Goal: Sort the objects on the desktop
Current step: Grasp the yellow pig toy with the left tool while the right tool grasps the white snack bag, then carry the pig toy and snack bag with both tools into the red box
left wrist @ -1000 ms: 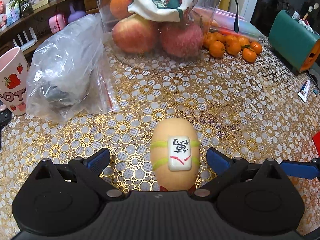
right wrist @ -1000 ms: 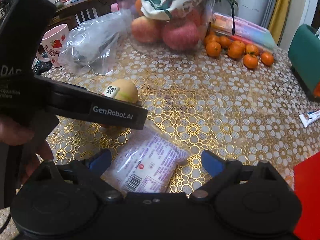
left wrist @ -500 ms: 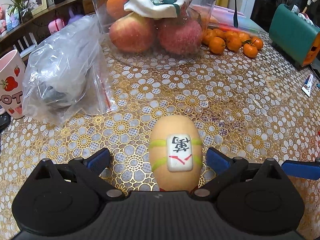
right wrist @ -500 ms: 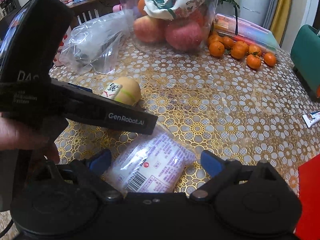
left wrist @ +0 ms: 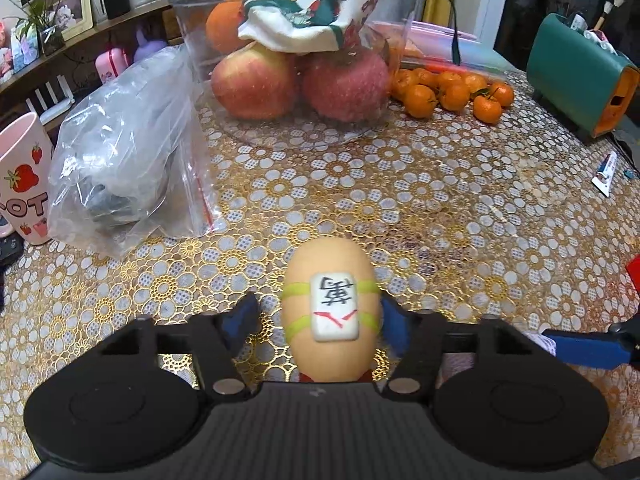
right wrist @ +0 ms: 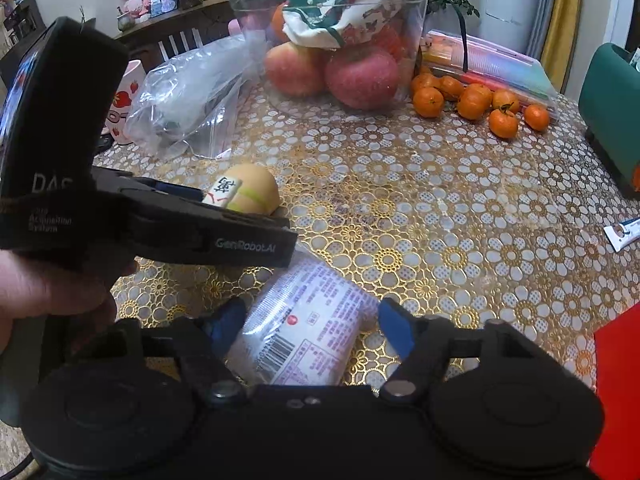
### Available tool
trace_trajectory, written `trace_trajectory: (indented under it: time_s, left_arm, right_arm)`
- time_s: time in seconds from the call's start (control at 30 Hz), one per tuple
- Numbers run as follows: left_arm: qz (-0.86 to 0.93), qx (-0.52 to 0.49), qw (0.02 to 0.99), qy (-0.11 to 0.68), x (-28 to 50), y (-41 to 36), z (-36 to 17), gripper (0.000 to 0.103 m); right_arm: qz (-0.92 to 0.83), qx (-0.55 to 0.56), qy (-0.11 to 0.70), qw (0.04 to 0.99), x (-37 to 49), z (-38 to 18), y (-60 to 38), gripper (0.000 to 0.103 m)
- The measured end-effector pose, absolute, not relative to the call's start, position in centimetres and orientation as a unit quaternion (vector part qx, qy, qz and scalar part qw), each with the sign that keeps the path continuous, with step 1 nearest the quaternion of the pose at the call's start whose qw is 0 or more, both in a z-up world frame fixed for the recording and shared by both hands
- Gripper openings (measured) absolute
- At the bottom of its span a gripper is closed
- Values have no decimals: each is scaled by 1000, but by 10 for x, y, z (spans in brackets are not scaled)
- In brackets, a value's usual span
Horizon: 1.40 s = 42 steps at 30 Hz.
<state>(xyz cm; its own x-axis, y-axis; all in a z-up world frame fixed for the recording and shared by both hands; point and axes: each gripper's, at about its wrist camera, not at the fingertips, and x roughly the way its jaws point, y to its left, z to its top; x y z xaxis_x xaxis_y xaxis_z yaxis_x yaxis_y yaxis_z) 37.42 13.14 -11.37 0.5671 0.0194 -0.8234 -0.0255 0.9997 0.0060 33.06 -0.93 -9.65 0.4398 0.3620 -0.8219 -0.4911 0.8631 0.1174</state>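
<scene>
Nearest you on the counter point(left wrist: 460, 184), each tool straddles its own item. Your left tool point(left wrist: 319, 318) is closing around the egg-shaped toy point(left wrist: 330, 312), which stands between the blue fingers point(left wrist: 240, 320); the right pad looks to be at its flank, while a sliver of gap shows on the left, so I judge it not yet gripped. The toy carries a mahjong tile point(left wrist: 335, 306) strapped on by green bands. Its rounded, smooth sides are the risk: if the pads meet it off-centre or above the widest part, it could squirt forward or tip over.

Your right tool point(right wrist: 310, 328) is also closing, with the plastic snack packet point(right wrist: 308, 336) lying flat between its fingers, and I cannot tell whether the pads have reached it. The film is slippery and soft, so a shallow pinch may catch only the wrapper's edge and let it slide out on lifting. In the right view your left tool point(right wrist: 224, 236) sits just beside the packet's far end, so raising both together could knock one against the other.

Farther off on the left lies a clear zip bag point(left wrist: 124, 168) beside a strawberry mug point(left wrist: 24, 188). Beyond that stands a clear fruit tub point(left wrist: 296, 60), with loose mandarins point(left wrist: 452, 94) to its right, which roll if nudged.
</scene>
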Motion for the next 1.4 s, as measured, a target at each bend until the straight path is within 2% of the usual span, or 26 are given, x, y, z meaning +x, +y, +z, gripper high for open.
trace_trajectory:
  time_s: [0.03,0.07,0.27,1.4]
  left_arm:
    - [11,-3,885,466,373,130,-113,48]
    - [10,-4,885,466,372,129,-112,47]
    - [8,3,881,472,360,123,-108,46]
    - [-62,26,871,486,210,26,-30,46]
  right_arm:
    - [254,-70,465,845,329,-96,-10,66]
    - [256,-69,464,845,328,-95,-11,61]
    - [256,-72,463,846,320,-91,-21,52]
    - [261,-55,447,854,214,-31,-137,50]
